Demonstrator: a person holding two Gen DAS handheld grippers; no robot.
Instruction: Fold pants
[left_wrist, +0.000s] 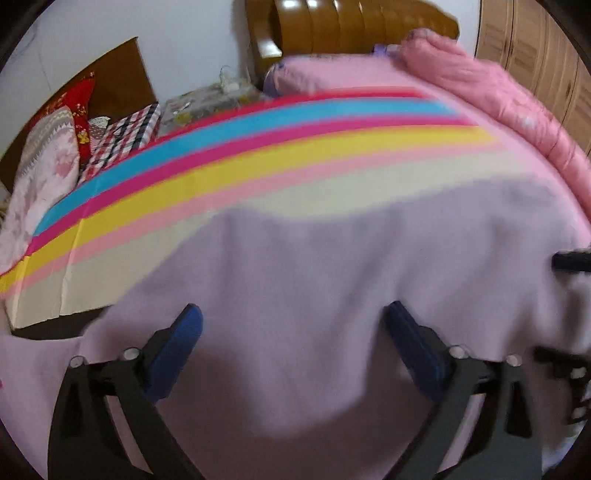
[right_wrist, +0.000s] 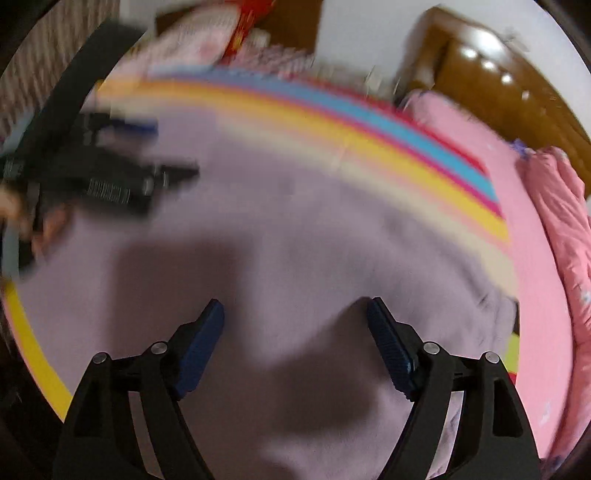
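left claw: the left black two-finger gripper with blue ribbed pads (left_wrist: 291, 314) has its jaws wide apart, nothing between them, hanging just over the cloth.

right claw: the right black gripper with the same blue pads (right_wrist: 295, 308) is also spread, a bit narrower I'd say, and empty too.

pants: the soft pale lilac fleecy pants (left_wrist: 314, 295) lie spread flat right under both claws, on the pink bedspread with rainbow stripes (left_wrist: 258, 147).

handling guess: looks light, floppy and fuzzy. It'll sag and drag rather than hold shape, and it isn't slippery or breakable. Pinch a single edge or corner, like the hem or waistband, not the flat middle where the pads would just skate or bunch it.

left view only: the far pants edge against the cream stripe, a dark gap at the bed's side, the stacked patterned pillows (left_wrist: 55, 166), and only a sliver of the other claw at the right rim.

right view only: the whole left gripper with the person's hand (right_wrist: 40, 225) on it, a wrinkled pants edge at right (right_wrist: 491, 302), and the crumpled pink quilt (right_wrist: 565, 229). It's pretty blurry though.
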